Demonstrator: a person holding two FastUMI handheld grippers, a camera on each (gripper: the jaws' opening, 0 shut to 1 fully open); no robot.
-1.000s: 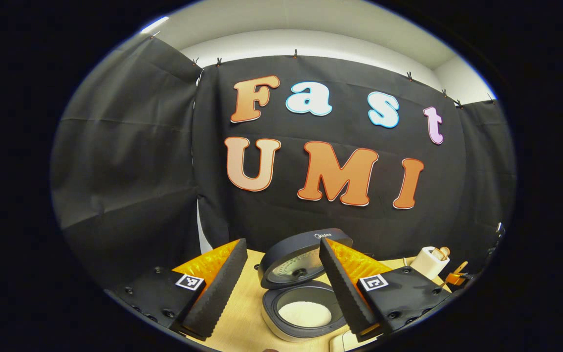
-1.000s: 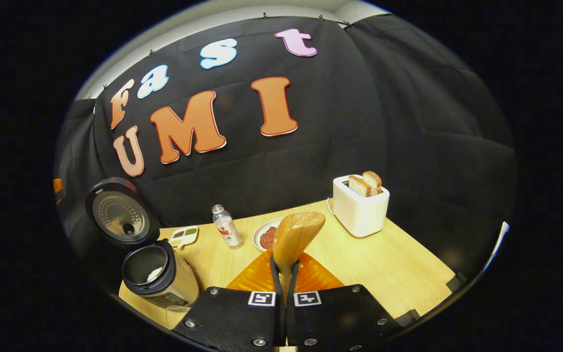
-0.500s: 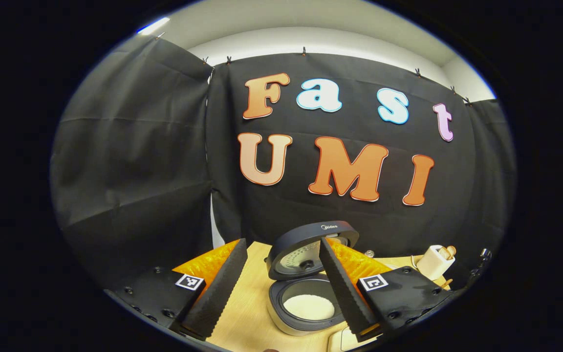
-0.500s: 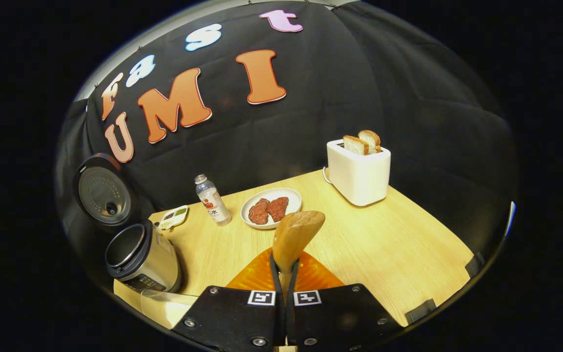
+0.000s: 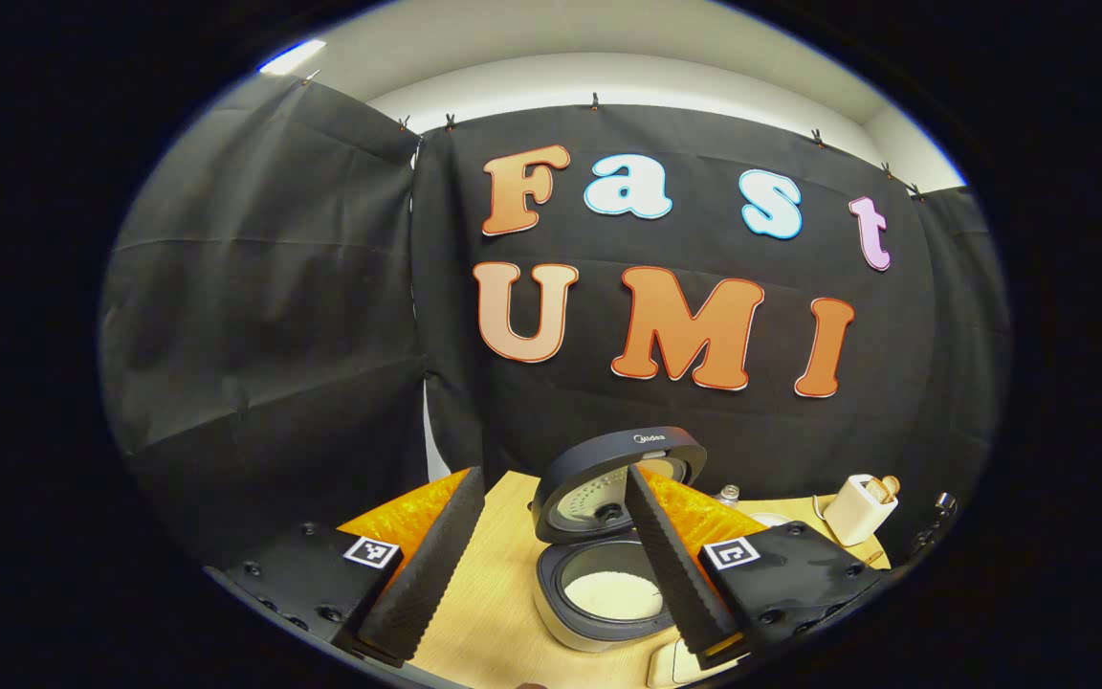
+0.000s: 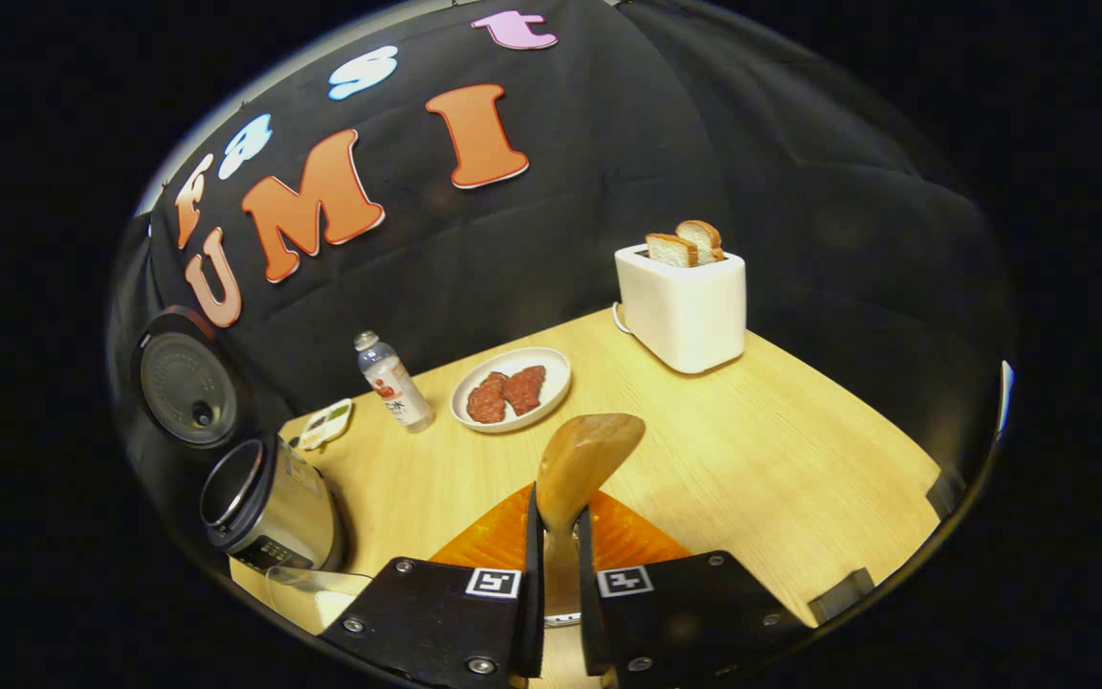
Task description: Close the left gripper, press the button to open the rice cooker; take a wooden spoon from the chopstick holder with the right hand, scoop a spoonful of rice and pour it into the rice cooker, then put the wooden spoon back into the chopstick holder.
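Observation:
The rice cooker [image 5: 599,612] stands open on the wooden table, its lid [image 5: 620,471] raised and white rice [image 5: 611,595] in the pot. My left gripper [image 5: 553,476] is open and empty, held in the air short of the cooker. In the right gripper view, my right gripper [image 6: 558,507] is shut on the handle of the wooden spoon [image 6: 587,466], whose bowl sticks up over the table. The cooker [image 6: 269,502] sits far to that view's left with its lid [image 6: 183,383] up.
A plate of meat [image 6: 511,388], a small bottle [image 6: 393,383], a small sauce dish [image 6: 324,423] and a white toaster [image 6: 683,301] with bread stand toward the back. A clear container [image 6: 321,588] sits beside the cooker near the table's front edge.
The right gripper has carried the spoon away from the cooker and tilted down toward the table; its fingers stand slightly wider around the handle. The left gripper has drawn back a little, still open.

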